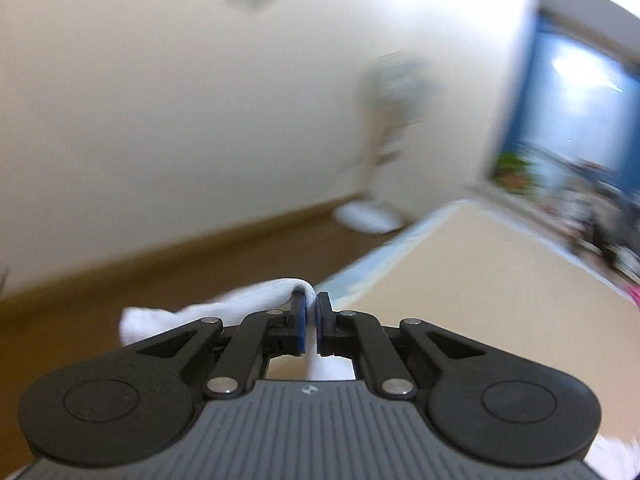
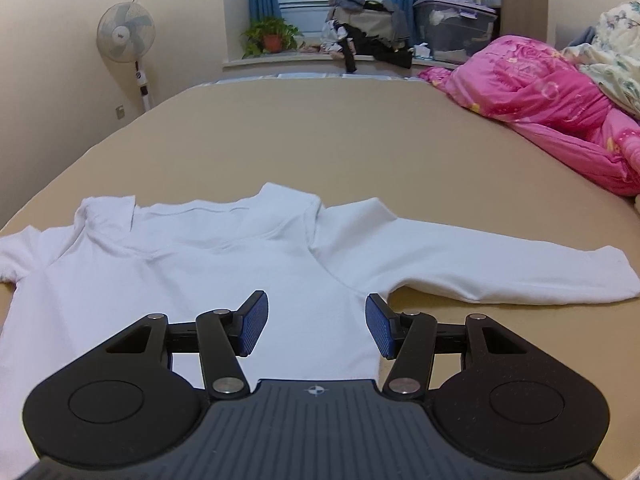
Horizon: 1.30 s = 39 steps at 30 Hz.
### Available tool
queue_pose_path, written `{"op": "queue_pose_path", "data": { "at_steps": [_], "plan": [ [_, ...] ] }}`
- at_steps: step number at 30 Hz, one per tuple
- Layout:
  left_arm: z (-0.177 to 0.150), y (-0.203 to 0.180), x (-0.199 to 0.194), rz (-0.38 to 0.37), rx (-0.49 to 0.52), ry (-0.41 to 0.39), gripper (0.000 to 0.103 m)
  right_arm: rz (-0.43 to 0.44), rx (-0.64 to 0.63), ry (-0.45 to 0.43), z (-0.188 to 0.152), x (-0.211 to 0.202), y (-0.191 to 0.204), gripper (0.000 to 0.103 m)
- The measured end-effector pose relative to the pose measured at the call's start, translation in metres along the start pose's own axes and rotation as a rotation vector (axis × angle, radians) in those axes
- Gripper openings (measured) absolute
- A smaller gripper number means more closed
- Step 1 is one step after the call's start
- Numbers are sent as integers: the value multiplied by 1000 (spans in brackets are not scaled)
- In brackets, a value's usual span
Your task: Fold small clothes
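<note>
My left tool is pinched closed on a fold of white cloth, part of the shirt, which bunches up over the left finger and hangs off to that side; more white fabric shows through the gap behind the fingers. That view is tilted and blurred, showing a cream wall, brown floor, the tan bed and a blue curtain by a bright window. My right tool is open, its blue pads wide apart and holding nothing, hovering over the lower part of the shirt. In this view the white long-sleeved shirt lies spread flat on the tan bed, collar pointing away from me, one sleeve stretched out straight to the right and the other running off the left edge of the picture. The right pad sits near the shirt's side edge, below the armpit. Well beyond the shirt, a pink quilt is heaped along the right side of the bed. Farther back, a standing fan is by the left wall, and a potted plant and a pile of dark clothes sit on the window ledge.
</note>
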<state>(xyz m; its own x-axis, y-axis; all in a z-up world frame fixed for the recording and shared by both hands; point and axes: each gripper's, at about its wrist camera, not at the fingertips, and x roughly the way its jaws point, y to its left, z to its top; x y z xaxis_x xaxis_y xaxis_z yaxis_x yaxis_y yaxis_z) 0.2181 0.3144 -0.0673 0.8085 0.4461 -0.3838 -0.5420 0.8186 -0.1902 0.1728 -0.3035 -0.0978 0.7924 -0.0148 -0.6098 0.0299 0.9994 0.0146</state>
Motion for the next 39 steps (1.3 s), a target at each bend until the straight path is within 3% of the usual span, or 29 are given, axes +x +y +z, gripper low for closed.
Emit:
{"op": "queue_pose_path", "data": {
  "at_steps": [2,4,5,6,7,9,11,13,15,17,20,22,23,25,28,31,33,34,35,39],
  "plan": [
    [-8,-57,-38,-169,124,-68,4,8,-16,6,-1,1,3,56],
    [-29,-113,-75,-369,254,-86,7,17,-20,16,-2,3,5,56],
    [-44,-141,-90,-499,310,-40,14,20,-21,21,-2,4,7,56],
    [-63,-167,-102,-646,367,57,38,22,-23,25,-3,5,8,56],
    [-84,-188,-114,-777,439,154,46,25,-25,30,-3,6,9,56],
    [-111,-209,-137,-843,565,210,45,28,-26,40,-4,9,10,56],
    [-117,-216,-146,-845,639,291,45,35,-14,47,-3,11,9,56],
    [-105,-205,-143,-780,645,327,45,58,1,58,-2,13,8,55],
    [-89,-190,-134,-680,636,313,46,89,12,64,0,16,9,46],
    [-79,-166,-124,-571,599,268,46,140,42,75,2,21,10,28],
    [-86,-132,-109,-414,537,199,46,200,130,101,4,34,12,28],
    [-92,-128,-87,-265,647,285,37,235,189,120,3,45,13,29],
    [-86,-125,-91,-213,652,229,38,251,214,131,2,51,14,29],
    [-76,-115,-92,-207,610,152,47,276,250,146,1,62,17,30],
    [-73,-106,-79,-214,536,208,49,278,274,154,1,79,23,42],
    [-71,-103,-68,-205,498,248,49,270,267,169,0,95,29,45],
    [-70,-102,-66,-198,486,253,49,277,253,178,-1,103,34,37],
    [-72,-98,-68,-199,475,257,49,289,237,177,0,105,37,13],
    [-79,-101,-64,-201,458,265,49,295,215,167,1,105,41,3],
    [-77,-100,-61,-229,374,283,49,312,200,-34,34,65,34,3]
  ]
}}
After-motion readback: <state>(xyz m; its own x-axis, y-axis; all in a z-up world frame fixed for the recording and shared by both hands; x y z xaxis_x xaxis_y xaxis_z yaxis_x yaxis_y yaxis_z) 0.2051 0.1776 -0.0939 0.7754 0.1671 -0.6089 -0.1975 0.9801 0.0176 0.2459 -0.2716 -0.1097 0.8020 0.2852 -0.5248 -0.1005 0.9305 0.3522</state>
